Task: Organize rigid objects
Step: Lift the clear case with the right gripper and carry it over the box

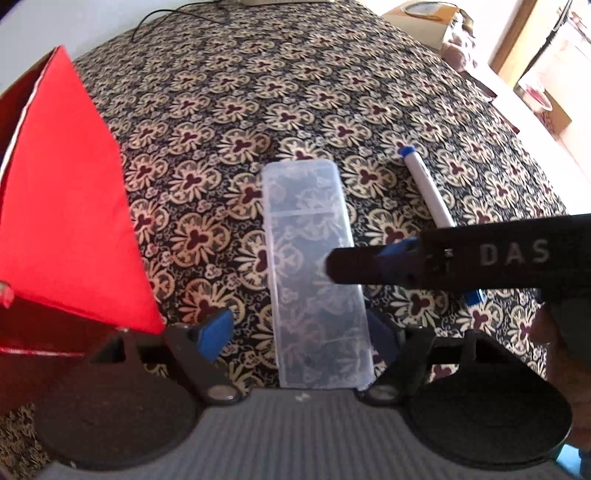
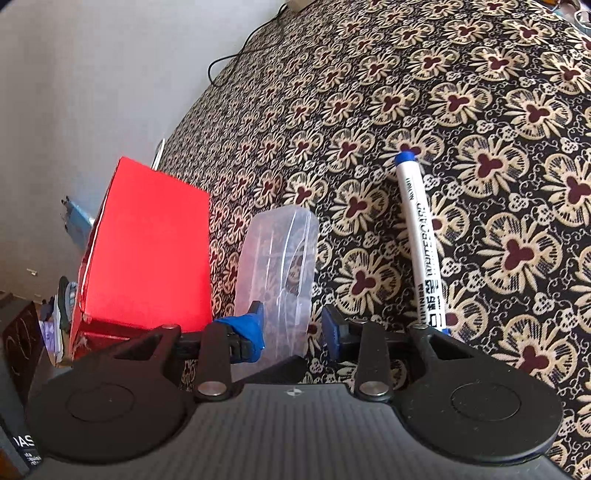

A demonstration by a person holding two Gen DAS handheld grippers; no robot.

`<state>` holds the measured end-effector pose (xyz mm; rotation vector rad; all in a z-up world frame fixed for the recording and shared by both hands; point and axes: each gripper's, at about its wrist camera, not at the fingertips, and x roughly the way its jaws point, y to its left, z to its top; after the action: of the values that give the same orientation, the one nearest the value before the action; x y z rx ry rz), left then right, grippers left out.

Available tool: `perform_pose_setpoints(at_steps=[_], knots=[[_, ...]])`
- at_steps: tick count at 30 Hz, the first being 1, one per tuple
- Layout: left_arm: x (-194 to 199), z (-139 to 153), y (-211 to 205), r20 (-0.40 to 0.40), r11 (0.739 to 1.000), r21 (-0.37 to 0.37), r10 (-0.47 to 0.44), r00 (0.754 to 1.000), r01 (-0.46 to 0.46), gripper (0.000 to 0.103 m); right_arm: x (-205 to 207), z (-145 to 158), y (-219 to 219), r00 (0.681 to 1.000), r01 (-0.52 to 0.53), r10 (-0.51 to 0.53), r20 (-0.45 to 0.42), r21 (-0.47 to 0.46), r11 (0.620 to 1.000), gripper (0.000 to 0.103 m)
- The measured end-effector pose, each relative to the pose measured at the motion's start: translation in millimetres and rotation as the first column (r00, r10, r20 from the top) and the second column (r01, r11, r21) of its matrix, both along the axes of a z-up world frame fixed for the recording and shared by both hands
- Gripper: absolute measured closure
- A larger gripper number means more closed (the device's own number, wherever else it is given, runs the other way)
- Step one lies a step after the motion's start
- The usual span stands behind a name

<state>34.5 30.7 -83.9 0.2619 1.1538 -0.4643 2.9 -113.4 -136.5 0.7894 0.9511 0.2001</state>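
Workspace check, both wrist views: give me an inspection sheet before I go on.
Surface: floral patterned cloth, flat.
Job's things: clear plastic case lying flat; marker with blue cap beside it, apart; red box to the case's other side.
Clutter: nothing seen on the cloth.
Grippers: left tongs open, straddling the case; right tongs slightly apart at the case's edge, grip unclear.
Cables: black cable at the far edge.
Surroundings: pale wall, cardboard box.

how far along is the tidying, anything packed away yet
Nothing looks packed yet. The clear plastic case lies on the patterned cloth, between the open left gripper; the right gripper straddles its side. The marker lies loose beside the case; the red box waits.
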Motion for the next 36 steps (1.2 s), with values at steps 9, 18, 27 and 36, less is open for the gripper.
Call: perform_pose_setpoints(at_steps=[9, 18, 27, 36], knots=[[4.1, -4.7, -7.1, 0.049, 0.999, 0.032, -0.003, 0.999, 0.001, 0.026, 5.5, 6.5, -17.5, 1.0, 0.008, -0.008, 0.003, 0.0, 1.0, 0.085], [1.7, -1.1, -6.0, 0.042, 0.999, -0.025, -0.025, 0.999, 0.026, 0.052, 4.0, 4.8, -8.3, 1.0, -0.007, 0.007, 0.012, 0.008, 1.0, 0.084], [0.2, 3.3, 12.3, -0.013, 0.992, -0.122, 0.007, 1.0, -0.008, 0.052, -4.6, 4.1, 0.2, 1.0, 0.0, -0.001, 0.026, 0.038, 0.999, 0.081], [-9.5, 17.1, 28.4, -0.007, 0.979, -0.201, -0.013, 1.0, 0.011, 0.052, -17.5, 13.2, 14.3, 0.999, 0.025, -0.027, 0.046, 0.051, 0.998, 0.076]])
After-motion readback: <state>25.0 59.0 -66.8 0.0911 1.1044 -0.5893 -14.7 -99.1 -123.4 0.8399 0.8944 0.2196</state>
